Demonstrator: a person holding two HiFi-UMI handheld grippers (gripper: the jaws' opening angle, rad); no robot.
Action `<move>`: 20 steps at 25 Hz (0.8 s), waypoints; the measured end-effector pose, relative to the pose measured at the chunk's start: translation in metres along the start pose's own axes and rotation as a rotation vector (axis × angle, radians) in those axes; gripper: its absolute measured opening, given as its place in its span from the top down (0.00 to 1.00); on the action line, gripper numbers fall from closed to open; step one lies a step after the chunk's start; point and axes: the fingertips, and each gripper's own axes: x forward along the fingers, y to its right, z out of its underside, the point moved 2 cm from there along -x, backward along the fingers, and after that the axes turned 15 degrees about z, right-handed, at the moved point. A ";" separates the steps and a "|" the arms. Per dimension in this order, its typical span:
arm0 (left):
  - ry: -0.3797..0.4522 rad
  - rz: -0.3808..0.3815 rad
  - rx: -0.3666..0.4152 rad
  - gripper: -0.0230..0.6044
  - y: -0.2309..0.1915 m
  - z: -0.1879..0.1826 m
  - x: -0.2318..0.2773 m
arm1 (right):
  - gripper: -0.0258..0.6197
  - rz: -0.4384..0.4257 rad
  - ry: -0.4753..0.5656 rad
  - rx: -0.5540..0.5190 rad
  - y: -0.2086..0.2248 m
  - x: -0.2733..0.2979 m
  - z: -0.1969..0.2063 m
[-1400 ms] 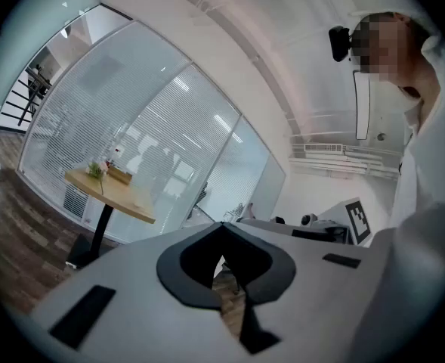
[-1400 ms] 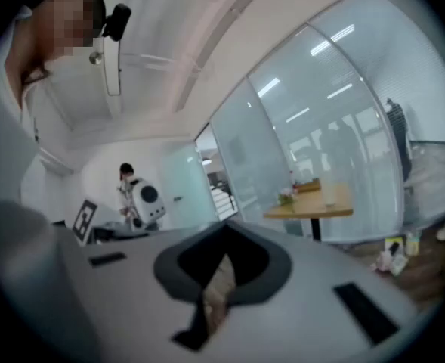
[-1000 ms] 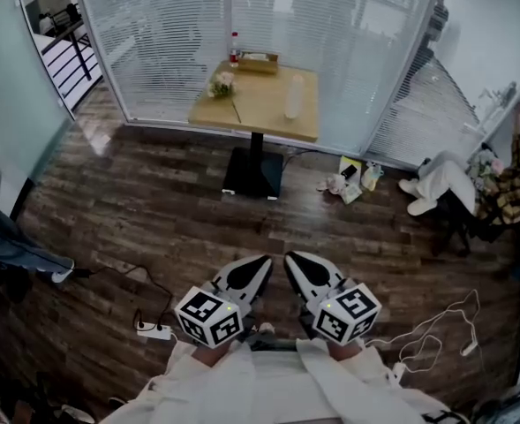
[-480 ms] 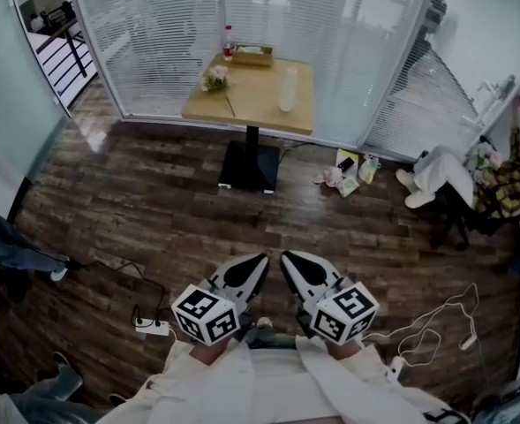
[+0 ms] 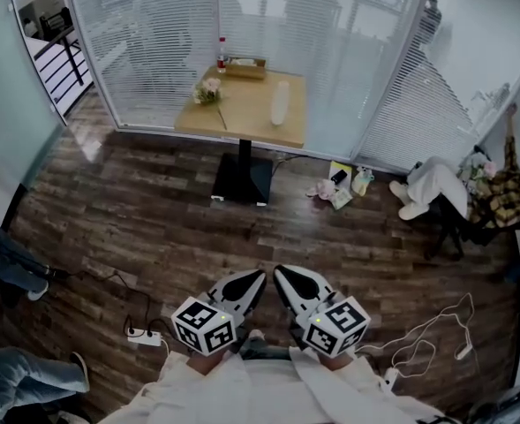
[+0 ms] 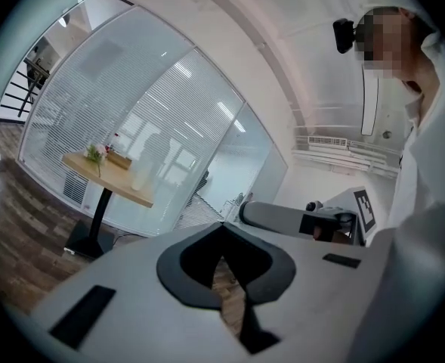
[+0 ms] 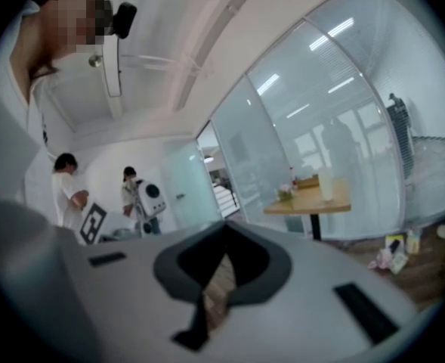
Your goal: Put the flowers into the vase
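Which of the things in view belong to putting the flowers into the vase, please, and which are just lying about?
For the job: flowers; vase; the table under them; left gripper and right gripper, both shut and empty.
Lying about: bottle and box on the table; litter on the floor; power strip.

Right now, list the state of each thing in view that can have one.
left gripper: jaws shut, nothing between them.
right gripper: jaws shut, nothing between them.
vase: upright on the table, no flowers in it.
flowers: on the table, apart from the vase.
bottle: upright at the table's far edge.
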 end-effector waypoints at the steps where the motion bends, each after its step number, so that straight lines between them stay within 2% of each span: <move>1: 0.003 0.000 0.002 0.95 0.001 0.002 0.001 | 0.94 0.000 -0.003 -0.011 0.001 0.000 0.002; 4: 0.012 -0.009 0.007 0.95 0.001 0.005 0.001 | 0.94 -0.010 -0.010 -0.017 0.001 0.001 0.007; 11: 0.018 -0.029 -0.037 0.95 -0.001 0.020 0.001 | 0.94 -0.056 -0.002 0.022 0.004 -0.004 0.015; 15: 0.046 -0.040 -0.034 0.95 -0.018 0.009 0.008 | 0.94 -0.044 -0.009 0.028 0.017 0.013 0.012; 20: 0.058 -0.046 0.002 0.95 -0.060 -0.022 0.021 | 0.94 -0.009 0.025 0.023 0.031 0.054 -0.006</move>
